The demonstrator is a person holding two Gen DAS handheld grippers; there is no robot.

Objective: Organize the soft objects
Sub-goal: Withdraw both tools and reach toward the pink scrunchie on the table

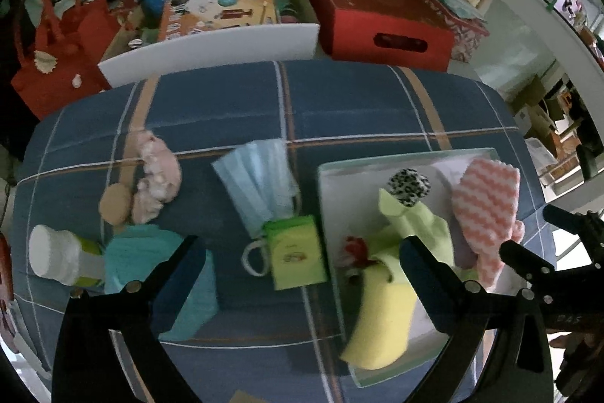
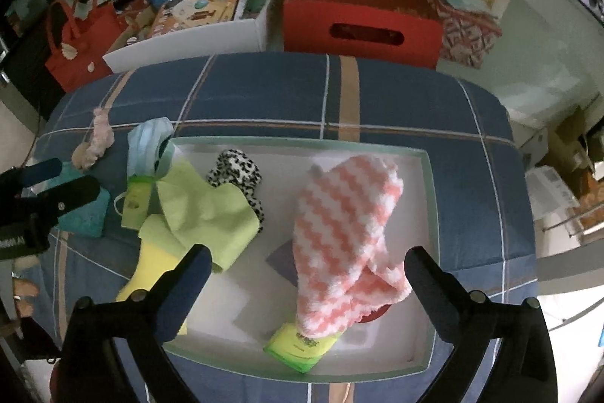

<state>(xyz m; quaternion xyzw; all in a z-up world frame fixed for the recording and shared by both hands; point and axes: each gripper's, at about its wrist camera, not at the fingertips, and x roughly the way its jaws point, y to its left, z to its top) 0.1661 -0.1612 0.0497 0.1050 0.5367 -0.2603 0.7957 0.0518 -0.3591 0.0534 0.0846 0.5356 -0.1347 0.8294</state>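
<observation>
A white tray (image 2: pixel 430 199) with a pale green rim sits on the blue checked cloth. In it lie a pink-and-white fluffy cloth (image 2: pixel 343 237), a light green cloth (image 2: pixel 211 210), a yellow cloth (image 2: pixel 147 270), a black-and-white spotted scrunchie (image 2: pixel 234 169) and a green tissue pack (image 2: pixel 298 346). Outside the tray lie a blue face mask (image 1: pixel 260 184), a green tissue pack (image 1: pixel 298 252), a teal cloth (image 1: pixel 132 252) and a pink scrunchie (image 1: pixel 154 176). My left gripper (image 1: pixel 302 274) is open above the tissue pack. My right gripper (image 2: pixel 305 274) is open above the pink cloth.
A white and green bottle (image 1: pixel 64 255) lies at the left beside the teal cloth. Behind the table stand a red box (image 1: pixel 381 21), a red bag (image 1: pixel 56 55), a white board (image 1: pixel 211 51) and a patterned box (image 1: pixel 219 6).
</observation>
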